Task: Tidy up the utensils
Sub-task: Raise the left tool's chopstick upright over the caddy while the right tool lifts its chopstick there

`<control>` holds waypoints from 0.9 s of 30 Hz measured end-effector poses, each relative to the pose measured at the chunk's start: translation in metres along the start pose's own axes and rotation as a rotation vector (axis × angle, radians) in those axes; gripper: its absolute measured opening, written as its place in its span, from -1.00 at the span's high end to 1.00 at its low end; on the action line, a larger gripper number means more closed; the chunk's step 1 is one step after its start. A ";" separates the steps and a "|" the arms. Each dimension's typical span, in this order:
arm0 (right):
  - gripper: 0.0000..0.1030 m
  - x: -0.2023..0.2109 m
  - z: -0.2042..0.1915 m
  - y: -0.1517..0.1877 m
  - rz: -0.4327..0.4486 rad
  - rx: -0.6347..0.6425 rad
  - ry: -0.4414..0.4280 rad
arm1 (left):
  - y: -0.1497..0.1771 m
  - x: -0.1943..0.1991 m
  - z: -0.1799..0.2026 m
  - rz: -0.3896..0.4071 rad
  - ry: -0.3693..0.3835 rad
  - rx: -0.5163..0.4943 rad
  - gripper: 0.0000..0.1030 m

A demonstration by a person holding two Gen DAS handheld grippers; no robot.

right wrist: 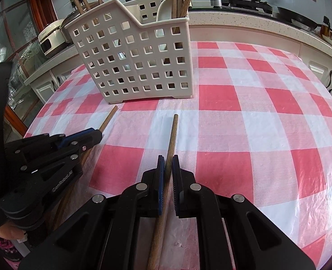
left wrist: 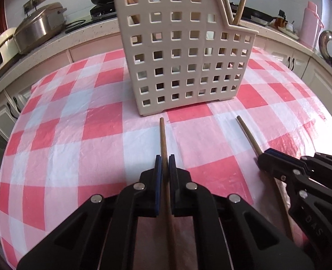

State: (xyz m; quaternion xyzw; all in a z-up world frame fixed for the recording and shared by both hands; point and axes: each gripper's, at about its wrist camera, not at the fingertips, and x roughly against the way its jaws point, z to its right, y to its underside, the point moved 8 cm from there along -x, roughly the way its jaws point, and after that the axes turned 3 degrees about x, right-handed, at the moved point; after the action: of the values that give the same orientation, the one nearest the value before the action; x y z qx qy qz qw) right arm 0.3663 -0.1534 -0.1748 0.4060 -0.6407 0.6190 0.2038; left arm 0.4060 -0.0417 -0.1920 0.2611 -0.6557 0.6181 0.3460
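Left fingers: the left gripper (left wrist: 165, 160) has its blue-padded jaws closed narrow on a thin brown wooden chopstick (left wrist: 163, 135), which runs back under the palm and sticks out ahead of the tips.
Right fingers: the right gripper (right wrist: 168, 160) clamps a second brown wooden chopstick (right wrist: 173, 132) the same way, pads pressing both sides.
Ahead of the tips: both stick ends point at the cream perforated plastic utensil caddy (left wrist: 184, 51), standing upright on the red-and-white checked plastic tablecloth (left wrist: 76, 123); more wooden sticks already stand in its lower right compartment.
Step in hand: judged as carrying both chopsticks to the caddy.
Doing it well: lift before advancing so the tips clear the caddy's front wall, tilt each stick toward upright, aim above the low compartment, and loosen only once the end is inside the rim.
Risk: a thin stick may pivot between the pads.
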 end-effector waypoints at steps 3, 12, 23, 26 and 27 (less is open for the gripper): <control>0.84 0.003 0.001 -0.001 0.014 -0.006 -0.009 | 0.005 0.011 -0.002 0.018 0.016 0.016 0.89; 0.84 0.017 -0.002 0.000 0.037 -0.025 -0.024 | 0.006 0.060 -0.012 0.101 0.052 0.057 0.89; 0.85 0.068 -0.029 -0.011 0.155 0.032 -0.044 | 0.007 0.112 -0.014 0.198 0.080 0.075 0.89; 0.85 0.083 -0.036 -0.015 0.198 0.049 -0.048 | 0.009 0.126 -0.014 0.227 0.074 0.074 0.89; 0.85 0.089 -0.039 -0.016 0.214 0.057 -0.050 | 0.009 0.130 -0.015 0.239 0.073 0.074 0.89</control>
State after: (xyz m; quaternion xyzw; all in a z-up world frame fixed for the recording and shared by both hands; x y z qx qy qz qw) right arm 0.3174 -0.1381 -0.0910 0.3560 -0.6676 0.6447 0.1088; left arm 0.3194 -0.0149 -0.0968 0.1709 -0.6461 0.6877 0.2835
